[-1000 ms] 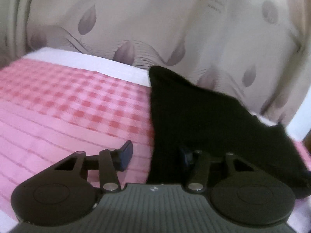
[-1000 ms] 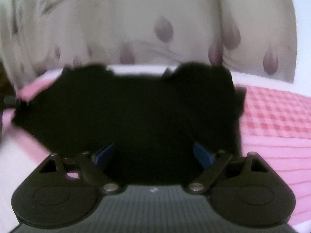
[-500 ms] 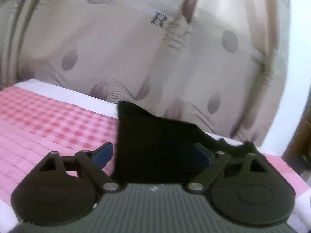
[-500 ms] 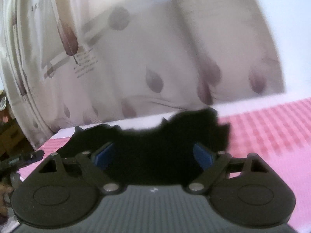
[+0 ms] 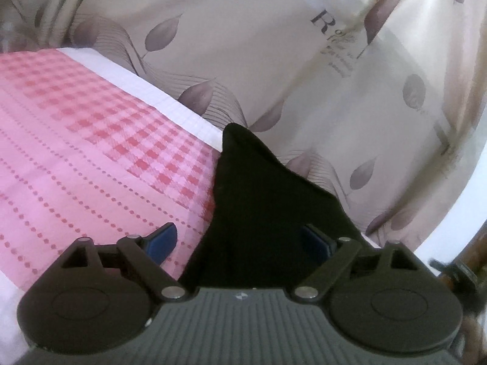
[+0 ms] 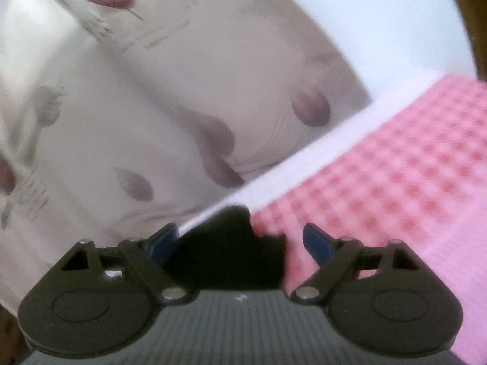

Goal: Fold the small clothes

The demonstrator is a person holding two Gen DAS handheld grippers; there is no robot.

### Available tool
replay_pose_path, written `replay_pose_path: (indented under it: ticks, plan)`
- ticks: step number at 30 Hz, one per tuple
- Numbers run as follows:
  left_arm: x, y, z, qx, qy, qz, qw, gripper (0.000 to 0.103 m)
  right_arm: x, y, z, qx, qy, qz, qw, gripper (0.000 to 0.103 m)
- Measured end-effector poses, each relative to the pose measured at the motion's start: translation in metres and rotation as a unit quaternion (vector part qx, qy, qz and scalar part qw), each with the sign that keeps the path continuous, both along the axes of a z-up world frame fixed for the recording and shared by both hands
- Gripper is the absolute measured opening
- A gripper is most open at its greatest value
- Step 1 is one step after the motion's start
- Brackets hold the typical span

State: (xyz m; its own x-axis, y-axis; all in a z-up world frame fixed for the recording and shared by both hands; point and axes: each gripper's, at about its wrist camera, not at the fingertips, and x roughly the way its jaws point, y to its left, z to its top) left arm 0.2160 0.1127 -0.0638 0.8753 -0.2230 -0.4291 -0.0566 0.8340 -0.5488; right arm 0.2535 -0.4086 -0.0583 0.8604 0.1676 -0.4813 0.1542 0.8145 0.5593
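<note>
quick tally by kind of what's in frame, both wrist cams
Black garment: 1
Pink checked cloth under it: 1
Leaf-print curtain: 1
Grippers: 2, left gripper and right gripper, both open, neither gripping the garment
Total: 5

The black garment point(image 5: 261, 213) lay flat at the far edge of the pink checked cover point(image 5: 91, 152), right up by the white border. It was plain dark cloth, with one corner poking up to a point. From the right wrist, only a small lumpy bit point(image 6: 225, 249) showed.
</note>
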Motion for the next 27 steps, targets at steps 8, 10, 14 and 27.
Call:
replay_pose_path:
  ticks: [8, 10, 14, 27]
  plan:
    - [-0.005, -0.013, 0.008, 0.050, -0.007, -0.009, 0.9987, 0.102, -0.077, 0.078, -0.008, -0.236, 0.042, 0.077, 0.968, 0.091]
    - [-0.004, -0.019, 0.009, 0.072, -0.003, -0.007, 0.9974, 0.102, -0.073, 0.084, -0.017, -0.261, 0.064, 0.072, 0.960, 0.091]
    - [-0.002, -0.030, 0.012, 0.115, 0.010, -0.004, 0.9933, 0.102, -0.064, 0.085, -0.024, -0.243, 0.093, 0.075, 0.963, 0.103]
    - [0.004, -0.038, 0.009, 0.160, 0.036, 0.002, 0.9865, 0.103, -0.068, 0.088, -0.026, -0.247, 0.097, 0.049, 0.963, 0.103]
